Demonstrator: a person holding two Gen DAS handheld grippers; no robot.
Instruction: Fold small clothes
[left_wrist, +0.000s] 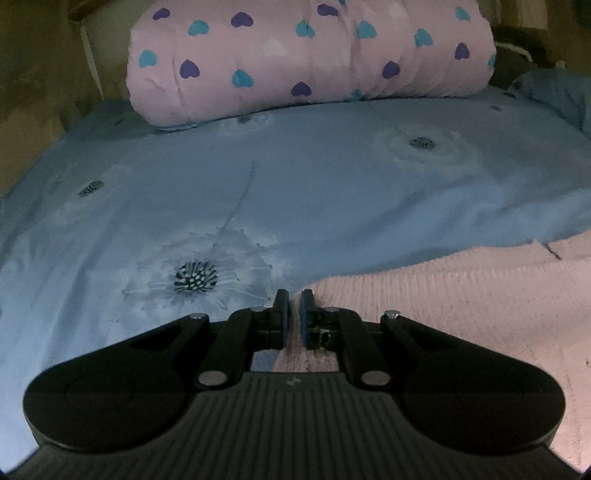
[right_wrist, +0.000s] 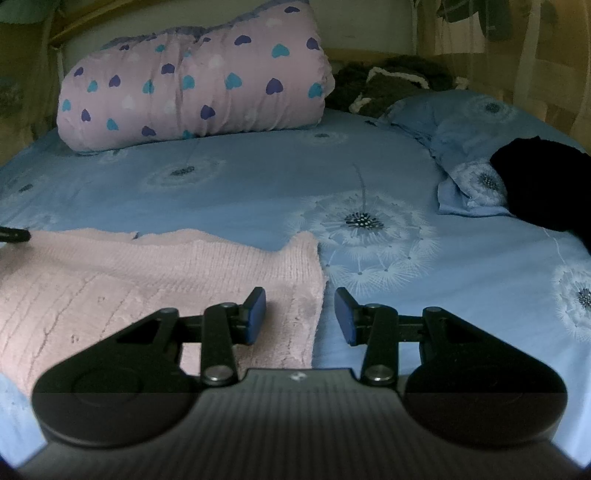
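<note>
A pale pink knitted garment (left_wrist: 461, 314) lies flat on the blue dandelion-print bed sheet (left_wrist: 295, 177). My left gripper (left_wrist: 294, 317) sits at the garment's left corner, its blue pads nearly together and pinching the knit edge between them. In the right wrist view the same garment (right_wrist: 147, 280) spreads out to the left. My right gripper (right_wrist: 301, 315) stands open astride its right edge, with the left finger (right_wrist: 255, 314) over the knit and the right finger (right_wrist: 347, 317) over the bare sheet (right_wrist: 258, 184). A dark tip (right_wrist: 14, 234) shows at the garment's far left corner.
A rolled pink quilt with blue and purple hearts (right_wrist: 192, 88) lies across the head of the bed. A black cloth (right_wrist: 546, 184) rests on a blue pillow (right_wrist: 472, 147) at the right. Dark fabric (right_wrist: 388, 85) is bunched behind it. A wooden bed frame rims the back.
</note>
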